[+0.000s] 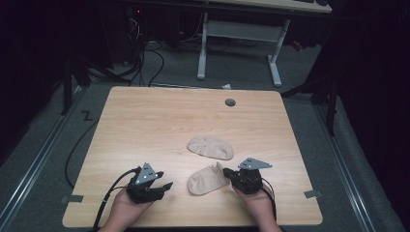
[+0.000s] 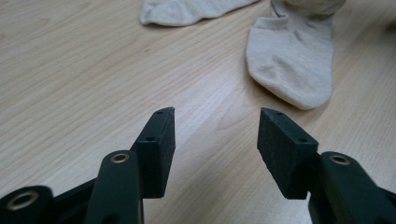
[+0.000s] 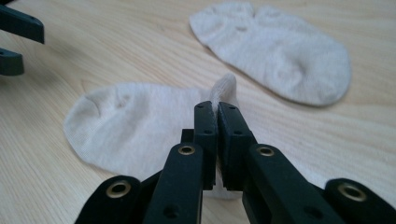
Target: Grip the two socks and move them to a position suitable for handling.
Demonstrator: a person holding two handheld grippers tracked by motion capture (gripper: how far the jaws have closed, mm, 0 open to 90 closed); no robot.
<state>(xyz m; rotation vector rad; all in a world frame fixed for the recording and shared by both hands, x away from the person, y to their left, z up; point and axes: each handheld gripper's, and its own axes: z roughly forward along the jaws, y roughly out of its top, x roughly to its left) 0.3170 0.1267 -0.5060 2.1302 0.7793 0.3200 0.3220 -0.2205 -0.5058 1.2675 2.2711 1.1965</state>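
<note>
Right gripper (image 3: 217, 109) pinches near sock (image 3: 135, 123) edge | left gripper (image 2: 216, 122) apart

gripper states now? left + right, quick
Left gripper: open, nothing between its black jaws, bare light wooden table under them.
Right gripper: shut on the edge of the near beige fabric ankle sock, pinching up a fold.

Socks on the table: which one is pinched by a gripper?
The nearer sock: the right gripper pinches its edge. The farther sock lies flat, untouched.
</note>
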